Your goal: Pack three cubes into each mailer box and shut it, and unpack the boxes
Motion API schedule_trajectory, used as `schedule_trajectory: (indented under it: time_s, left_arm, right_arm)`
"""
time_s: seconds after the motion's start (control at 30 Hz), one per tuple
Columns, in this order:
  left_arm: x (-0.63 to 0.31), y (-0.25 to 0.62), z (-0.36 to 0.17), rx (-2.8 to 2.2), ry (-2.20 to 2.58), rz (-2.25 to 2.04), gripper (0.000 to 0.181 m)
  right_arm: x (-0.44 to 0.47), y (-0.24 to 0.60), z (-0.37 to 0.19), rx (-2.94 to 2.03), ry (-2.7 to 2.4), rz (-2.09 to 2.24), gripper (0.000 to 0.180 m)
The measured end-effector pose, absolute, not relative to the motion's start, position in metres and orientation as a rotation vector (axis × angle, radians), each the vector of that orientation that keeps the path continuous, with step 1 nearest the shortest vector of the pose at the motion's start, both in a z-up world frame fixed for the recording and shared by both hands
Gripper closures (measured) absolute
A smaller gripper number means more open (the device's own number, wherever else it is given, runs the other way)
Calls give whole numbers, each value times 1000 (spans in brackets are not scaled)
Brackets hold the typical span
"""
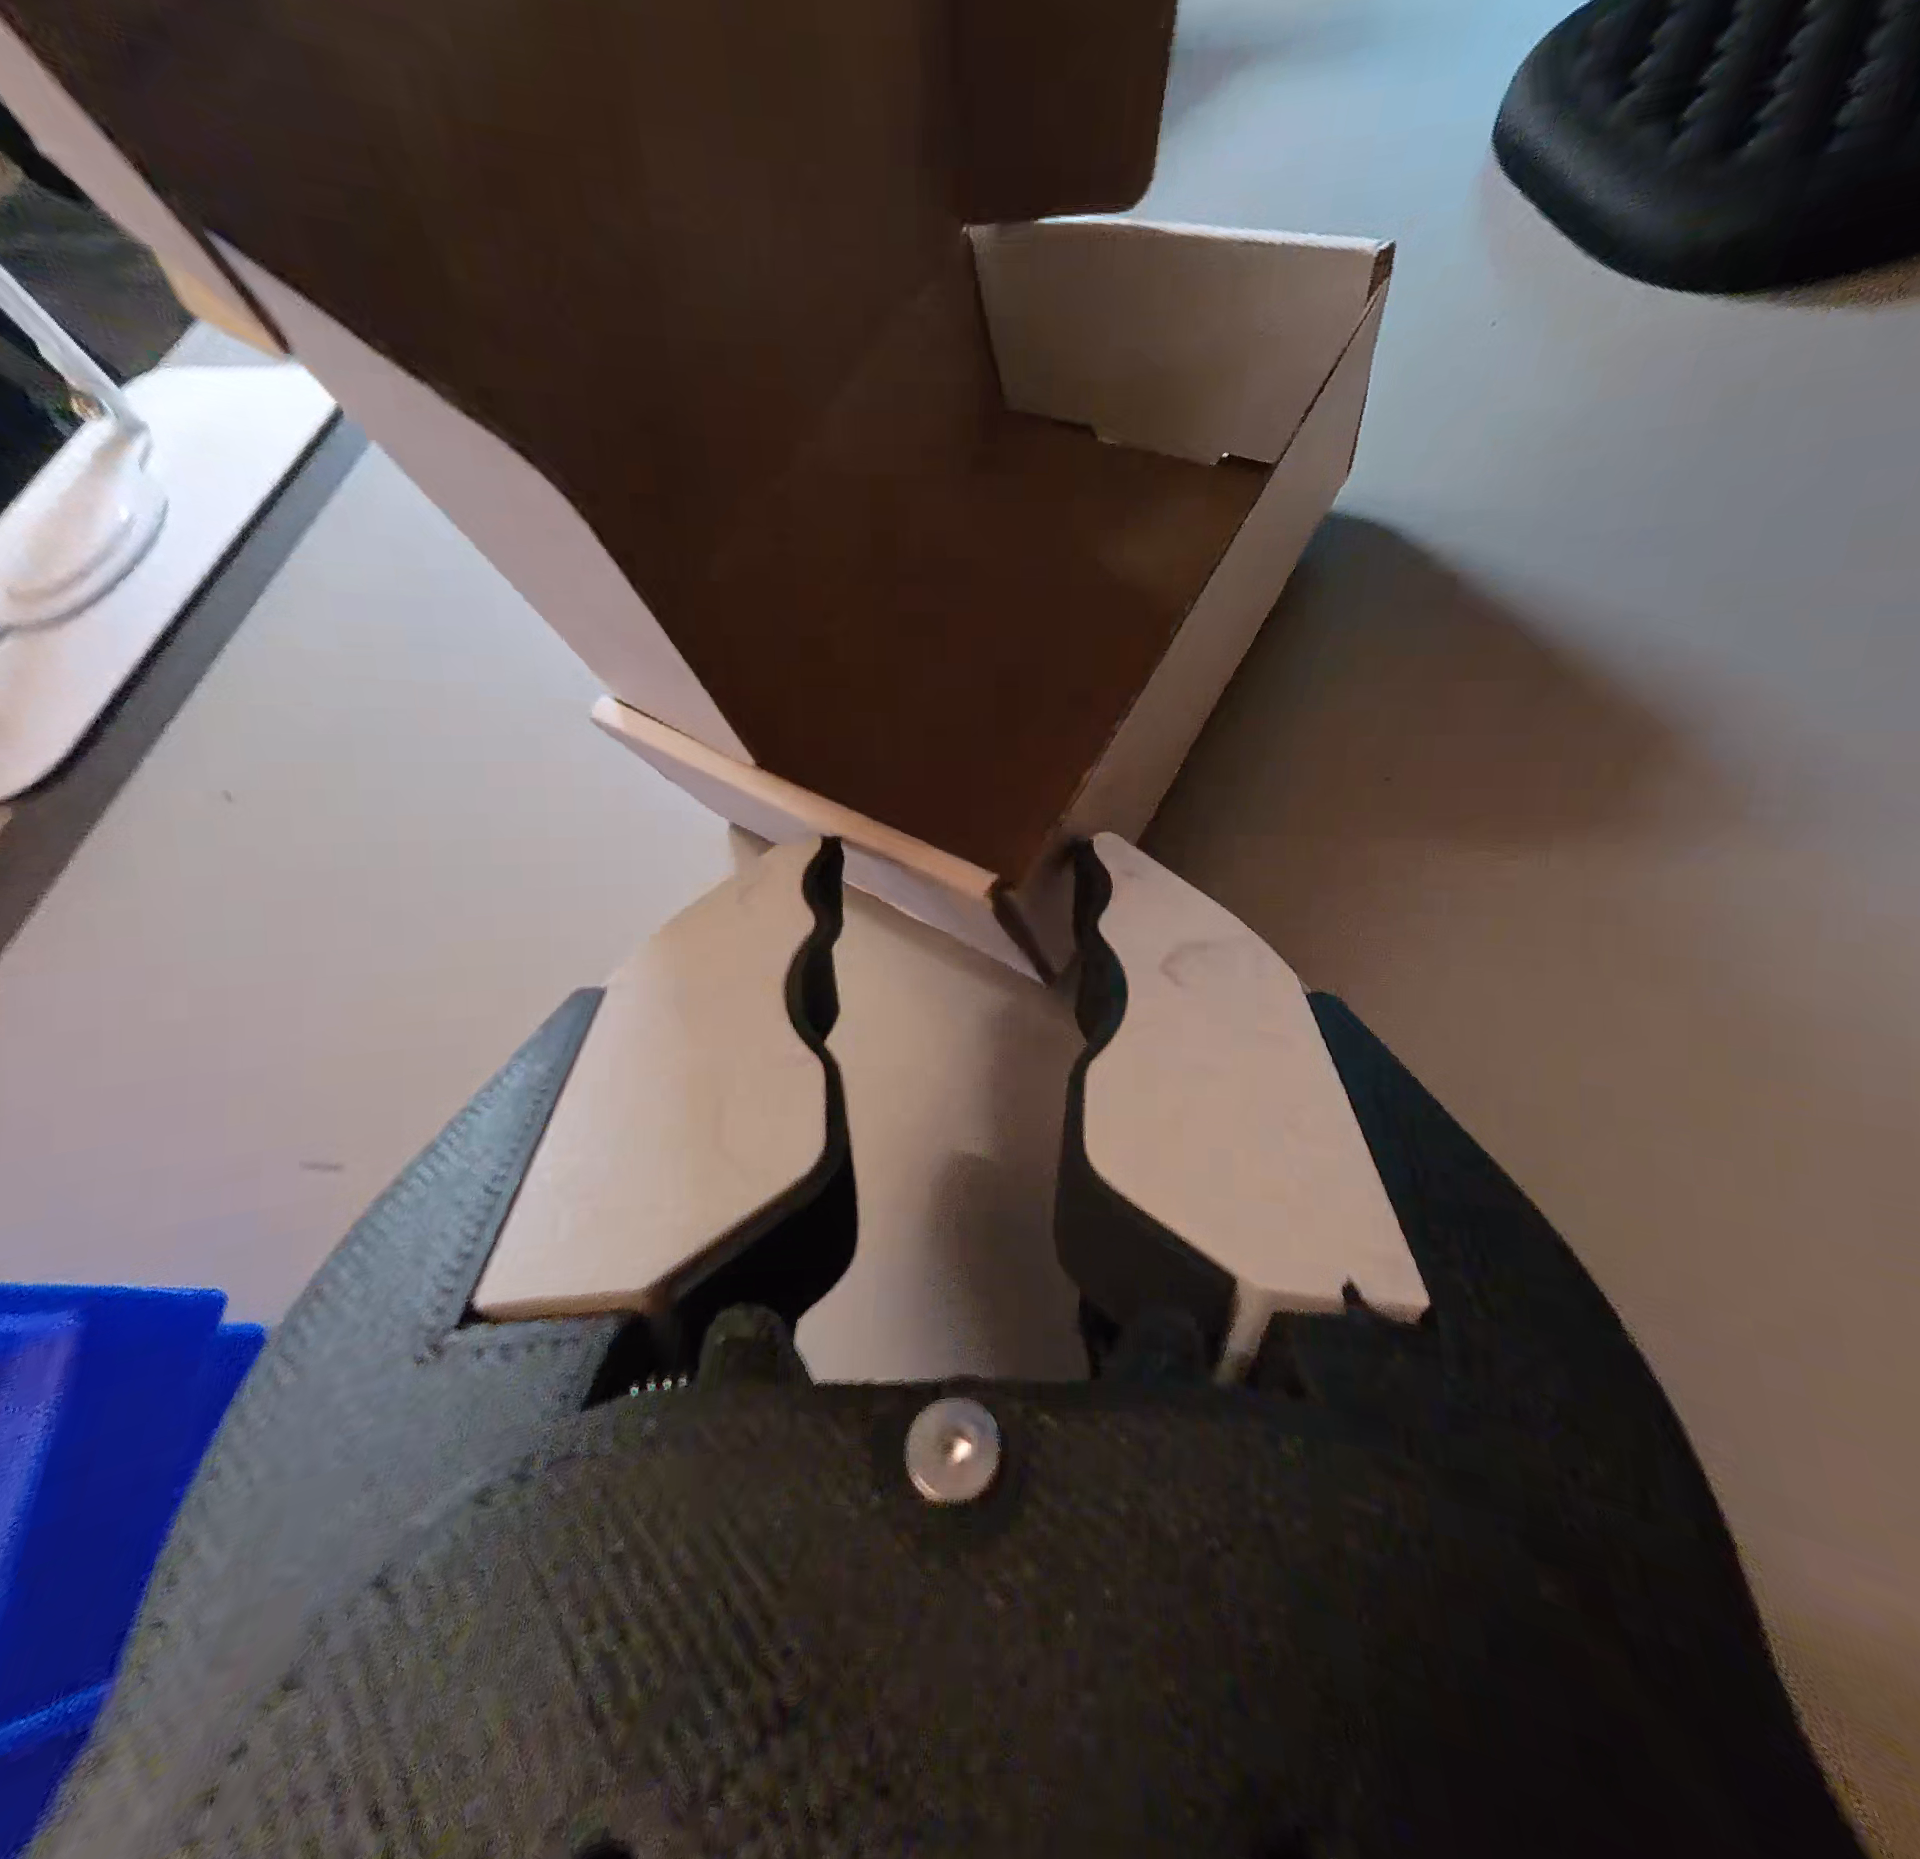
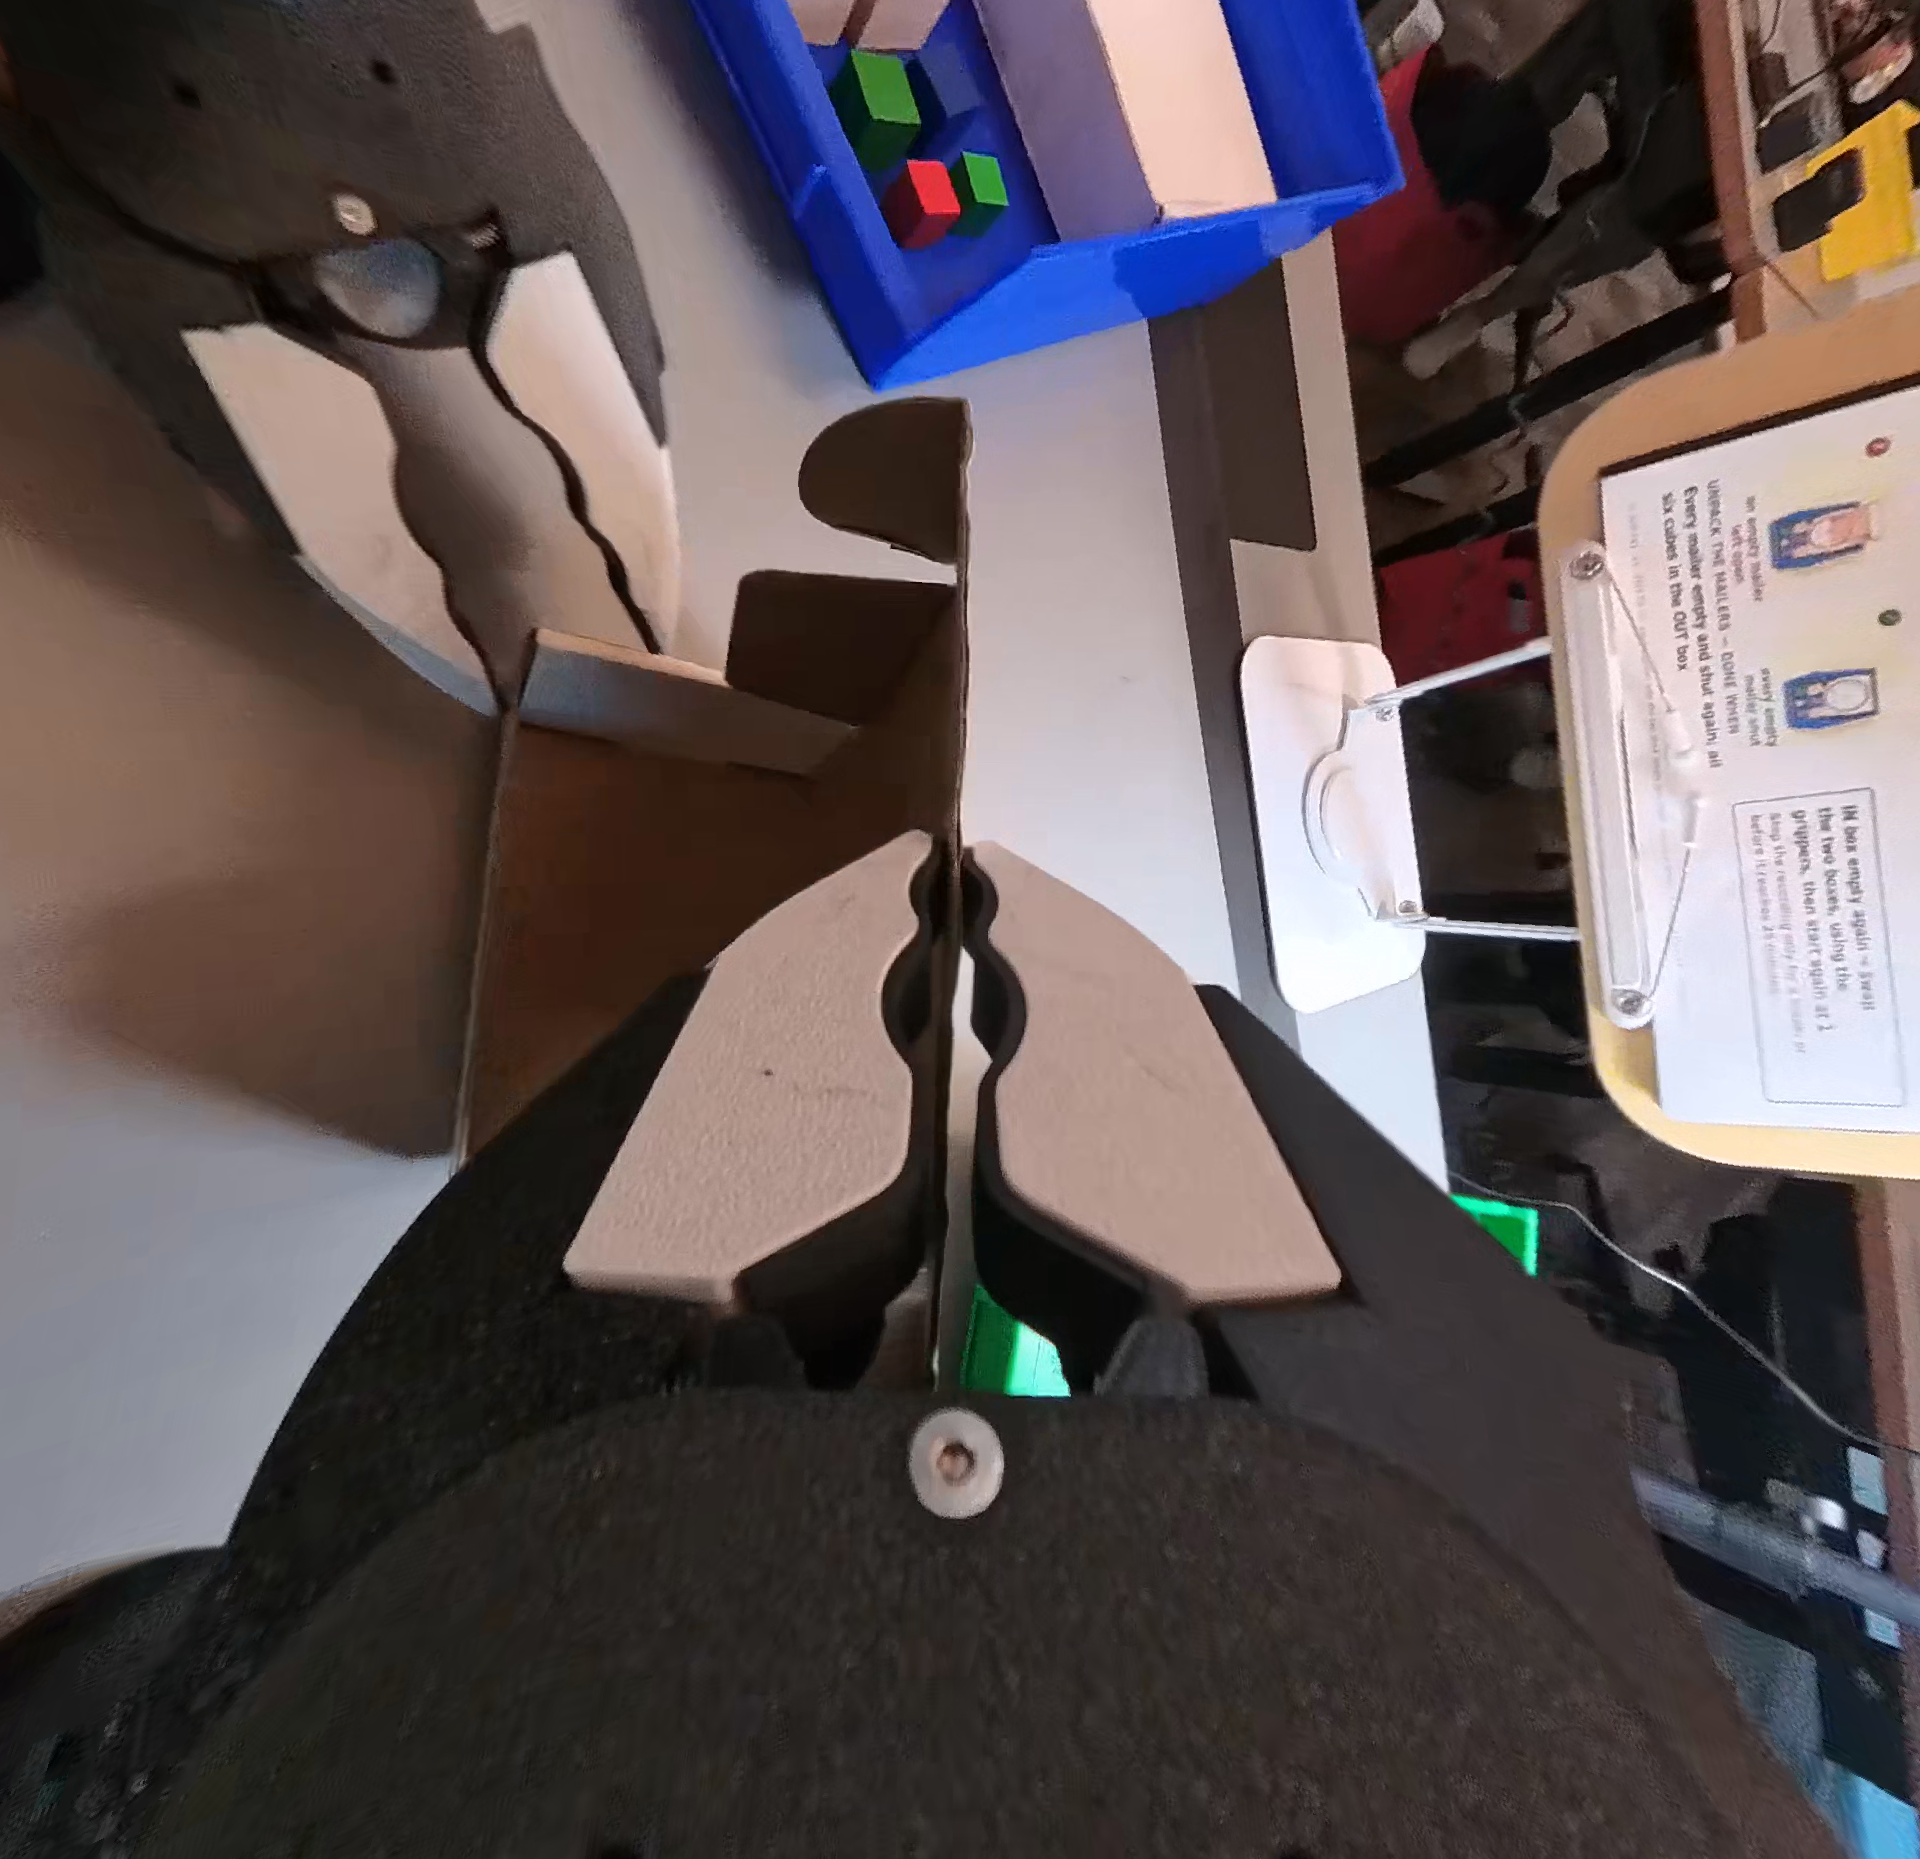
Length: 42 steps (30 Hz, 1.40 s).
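On the pale counter point(image 1: 1558, 874) an open mailer box point(image 1: 1226, 583) stands; the right gripper point(image 2: 956, 874) has its fingers clamped on the raised lid point(image 2: 951, 666), while the left gripper point(image 1: 956, 853) holds its fingers apart around the box's near corner. Cubes point(image 2: 925, 199) lie in a blue bin point(image 2: 1039, 303) beyond.

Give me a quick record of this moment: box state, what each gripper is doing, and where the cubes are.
mailer box: open, lid raised, no cubes visible inside
right gripper: shut on the lid edge
left gripper: open, jaws either side of the box's near corner
cubes: red, green and others in the blue bin
table: supports the box
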State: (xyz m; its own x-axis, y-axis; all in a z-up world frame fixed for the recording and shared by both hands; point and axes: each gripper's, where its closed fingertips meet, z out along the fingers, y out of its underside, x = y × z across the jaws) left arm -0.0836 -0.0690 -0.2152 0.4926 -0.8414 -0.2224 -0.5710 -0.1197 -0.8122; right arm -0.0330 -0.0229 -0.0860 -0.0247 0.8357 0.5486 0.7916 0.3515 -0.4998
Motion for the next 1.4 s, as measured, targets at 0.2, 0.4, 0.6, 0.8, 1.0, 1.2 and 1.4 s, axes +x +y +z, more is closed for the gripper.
schedule_trajectory:
  time_s: [0.2,0.4,0.6,0.8,1.0,1.2,1.4]
  left_arm:
    - [-80,-76,-195,-1669,1211,-355,145]
    - [-72,-79,-215,-1704,1329,-290,150]
    - [-67,-88,-225,-1696,1415,-264,159]
    - [-65,-96,-225,-1703,1440,-296,165]
    - [-63,-97,-225,-1708,1434,-311,167]
    - [-60,-98,-225,-1710,1431,-335,169]
    - [-59,-99,-223,-1710,1419,-348,169]
  right_arm:
    - [-29,3,-84,-1490,-1819,146,178]
    - [-28,52,-100,-1563,-1833,39,177]
    - [-32,88,-145,-1600,-1912,-119,178]
    - [-42,103,-191,-1673,-2006,-138,174]
    - [-46,115,-213,-1736,-2047,-126,163]
    - [-51,133,-186,-1862,-1867,-4,143]
    - [-55,147,-152,-1832,-1665,53,133]
